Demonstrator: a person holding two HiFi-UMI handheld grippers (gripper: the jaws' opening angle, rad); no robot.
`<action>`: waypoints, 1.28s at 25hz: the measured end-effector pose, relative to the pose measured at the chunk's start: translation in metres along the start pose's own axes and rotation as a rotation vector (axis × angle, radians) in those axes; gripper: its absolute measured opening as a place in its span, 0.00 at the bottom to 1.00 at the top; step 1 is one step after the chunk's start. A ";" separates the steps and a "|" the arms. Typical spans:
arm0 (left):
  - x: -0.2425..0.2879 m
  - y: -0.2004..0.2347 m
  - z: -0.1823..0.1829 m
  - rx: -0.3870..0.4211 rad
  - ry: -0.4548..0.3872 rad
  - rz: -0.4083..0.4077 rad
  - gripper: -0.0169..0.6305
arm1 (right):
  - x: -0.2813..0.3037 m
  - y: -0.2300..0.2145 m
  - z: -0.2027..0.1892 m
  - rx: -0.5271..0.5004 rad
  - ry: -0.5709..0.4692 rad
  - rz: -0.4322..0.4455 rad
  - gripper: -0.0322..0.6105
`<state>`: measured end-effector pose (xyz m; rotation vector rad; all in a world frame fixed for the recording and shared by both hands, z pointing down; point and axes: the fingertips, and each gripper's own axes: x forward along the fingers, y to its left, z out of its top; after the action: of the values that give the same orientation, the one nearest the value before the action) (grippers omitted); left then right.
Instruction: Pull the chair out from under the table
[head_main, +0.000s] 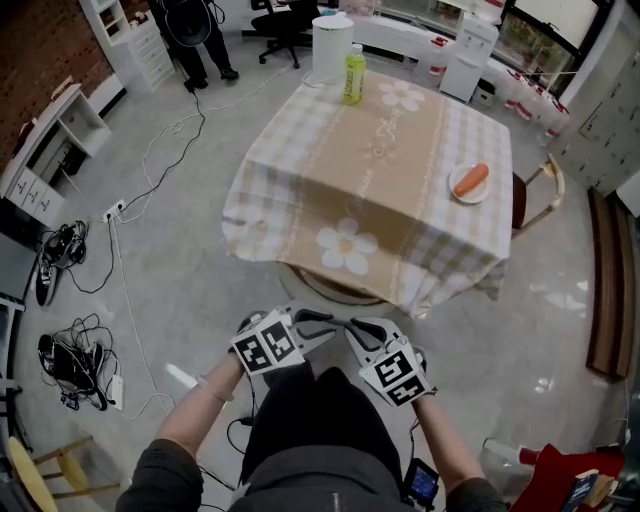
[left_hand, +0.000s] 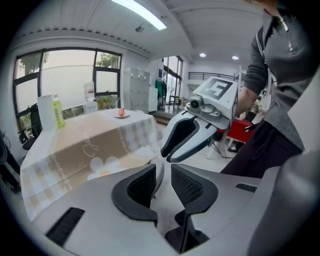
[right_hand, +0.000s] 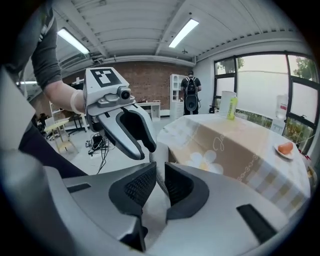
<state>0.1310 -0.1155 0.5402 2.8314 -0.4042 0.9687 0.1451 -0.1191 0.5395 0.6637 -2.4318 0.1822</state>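
The chair (head_main: 335, 292) is tucked under the near edge of the table (head_main: 370, 170); only a dark curved rim of it shows below the checked cloth. Both grippers are held close together, low, just in front of that edge, apart from the chair. My left gripper (head_main: 325, 325) (left_hand: 163, 182) is open, with a narrow gap and nothing between its pads. The jaws of my right gripper (head_main: 353, 330) (right_hand: 161, 182) are shut with nothing held. Each gripper view shows the other gripper and the clothed table (left_hand: 85, 145) (right_hand: 235, 145) ahead.
A green bottle (head_main: 353, 75), a white canister (head_main: 332, 45) and a plate with orange food (head_main: 470, 183) stand on the table. A second chair (head_main: 548, 190) is at its right side. Cables (head_main: 70, 350) lie on the floor at left. A person (head_main: 200, 40) stands at the back.
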 end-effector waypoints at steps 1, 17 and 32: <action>0.000 -0.001 -0.001 0.018 0.018 -0.008 0.19 | 0.000 0.001 -0.001 -0.006 0.009 0.007 0.07; 0.001 0.009 -0.045 0.272 0.295 -0.120 0.37 | 0.031 0.009 -0.011 -0.298 0.198 0.027 0.35; 0.016 0.026 -0.078 0.478 0.455 -0.199 0.39 | 0.055 0.008 -0.036 -0.452 0.366 0.050 0.35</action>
<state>0.0901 -0.1278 0.6117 2.8121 0.1812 1.8000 0.1220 -0.1253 0.6012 0.3306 -2.0365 -0.2064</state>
